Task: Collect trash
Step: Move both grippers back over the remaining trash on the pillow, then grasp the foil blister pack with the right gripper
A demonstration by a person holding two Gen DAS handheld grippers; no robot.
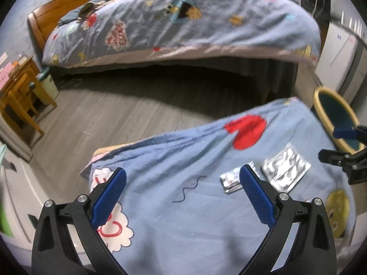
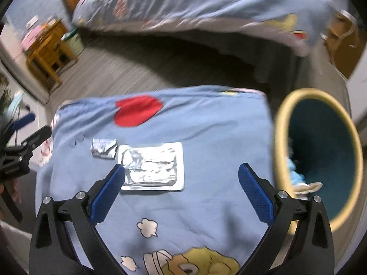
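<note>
- The left claw (image 1: 182, 178) is released, its two blue fingers spread wide, and it hangs over the blue cartoon cloth (image 1: 195, 229) that covers the table. Nothing is between its fingers.
- The right claw (image 2: 182, 175) is also released and empty. Its left finger tip is just beside the near left corner of the large foil blister pack (image 2: 152, 166).
- This large foil blister pack lies flat on the cloth, in front of the right claw. It looks used, with torn and crumpled silver foil in the middle and a flat white border around it.
- I judge it very light and thin, a little stiff but easy to bend, and the foil can slip. Because it lies flat, the best place to take hold is probably one edge or a corner of the border, with one finger sliding under it.
- Just beside it on its left lies a small crumpled foil wrapper (image 2: 103, 148), touching or nearly touching it. It is also light and soft, and its raised folds give an easier place to pinch.
- A thin dark thread (image 1: 189, 189) lies on the cloth in front of the left claw.
- To the right of the table stands a bin with a yellow rim (image 2: 281, 142), with some trash already inside.
- Further away are the grey wooden floor (image 1: 110, 114) and a bed (image 1: 183, 18).
</note>
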